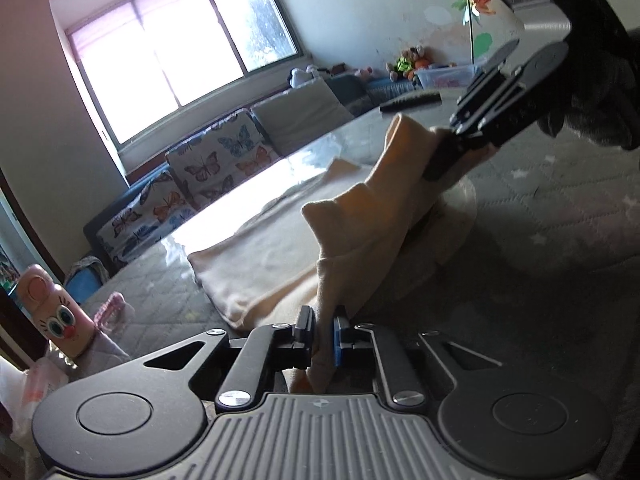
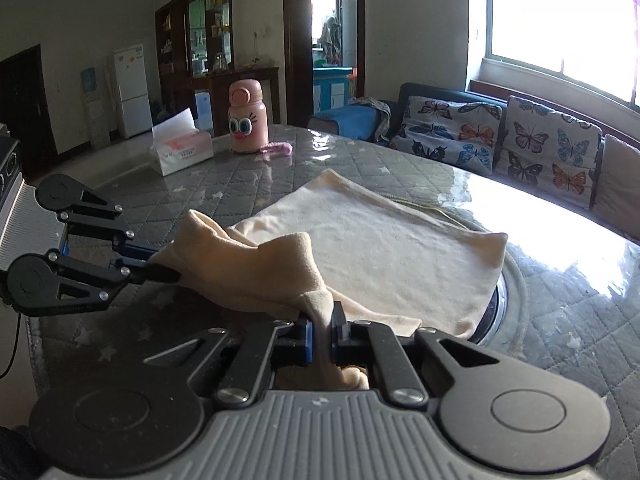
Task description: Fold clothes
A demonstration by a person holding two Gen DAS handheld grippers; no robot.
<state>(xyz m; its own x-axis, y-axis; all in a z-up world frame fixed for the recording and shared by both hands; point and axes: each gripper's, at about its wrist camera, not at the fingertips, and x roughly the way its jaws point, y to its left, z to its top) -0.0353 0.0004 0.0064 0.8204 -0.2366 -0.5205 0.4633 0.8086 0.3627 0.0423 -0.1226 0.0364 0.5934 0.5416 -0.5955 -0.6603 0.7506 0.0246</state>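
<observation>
Over on the left stands a pink bottle (image 2: 247, 118) beside a tissue pack (image 2: 182, 148), well clear of the work. The left gripper (image 1: 322, 330) has its jaws clamped on one near corner of the cream cloth (image 2: 372, 240), and the right gripper (image 2: 320, 334) is clamped on the other. That near edge hangs lifted between them, while the rest of the cloth lies flat on the desk (image 2: 560, 312), reaching toward the sofa (image 2: 500, 136) at the far right. I'd judge a fold is in hand: the raised edge wants carrying across, level, to meet the far edge, corners matched before letting go.
</observation>
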